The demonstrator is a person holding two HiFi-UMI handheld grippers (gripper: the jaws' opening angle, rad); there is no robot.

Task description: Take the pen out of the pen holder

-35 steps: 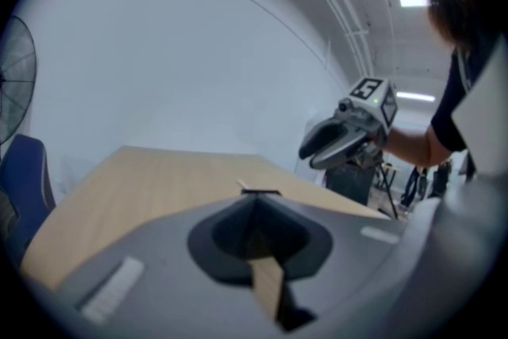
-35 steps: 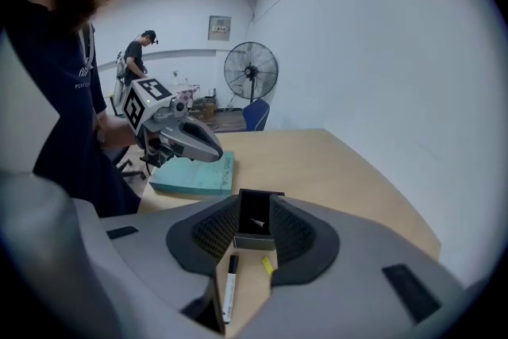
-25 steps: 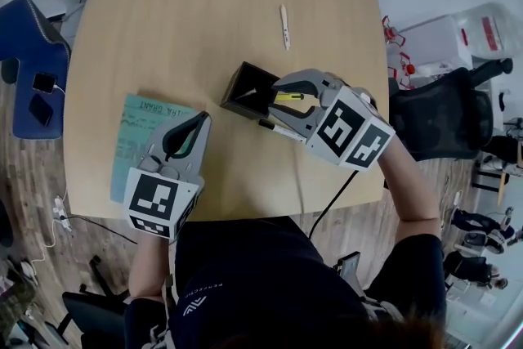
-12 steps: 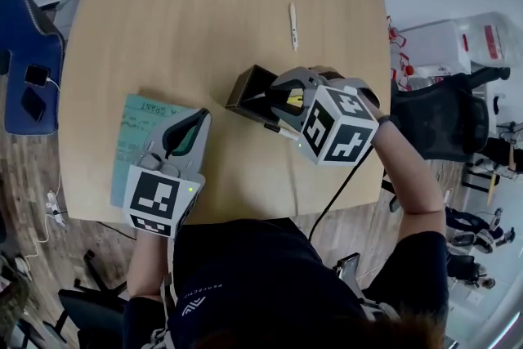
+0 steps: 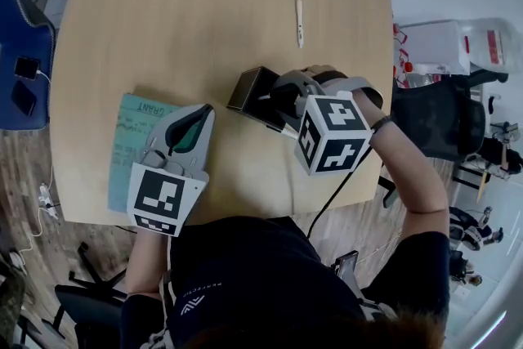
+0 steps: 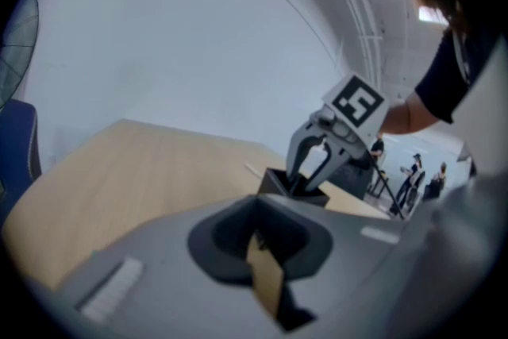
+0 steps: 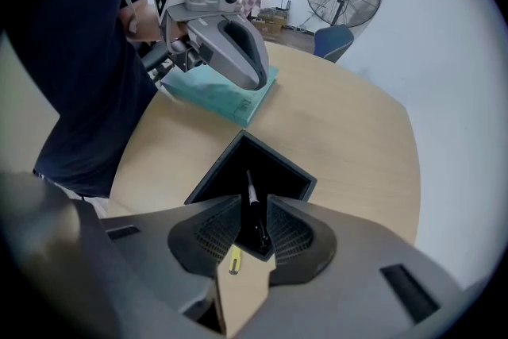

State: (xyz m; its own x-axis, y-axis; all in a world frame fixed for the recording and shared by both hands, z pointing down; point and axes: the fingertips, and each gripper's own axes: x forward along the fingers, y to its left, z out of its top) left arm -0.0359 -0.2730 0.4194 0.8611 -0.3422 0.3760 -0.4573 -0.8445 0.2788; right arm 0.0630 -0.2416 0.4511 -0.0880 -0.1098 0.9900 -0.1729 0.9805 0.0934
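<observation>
The right hand-held gripper's (image 7: 254, 201) jaws, closing but still apart, straddle the black pen (image 7: 250, 188) standing in the pen holder (image 7: 213, 175), two o'clock from the teal notebook (image 5: 133, 135); centre the barrel, clamp firmly, lift straight up.

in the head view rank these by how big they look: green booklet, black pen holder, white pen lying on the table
1. green booklet, largest even partly covered
2. black pen holder, partly covered too
3. white pen, a thin sliver, also farthest from the camera

Partial "PERFEC" print on the person's dark shirt (image 7: 83, 52).
</observation>
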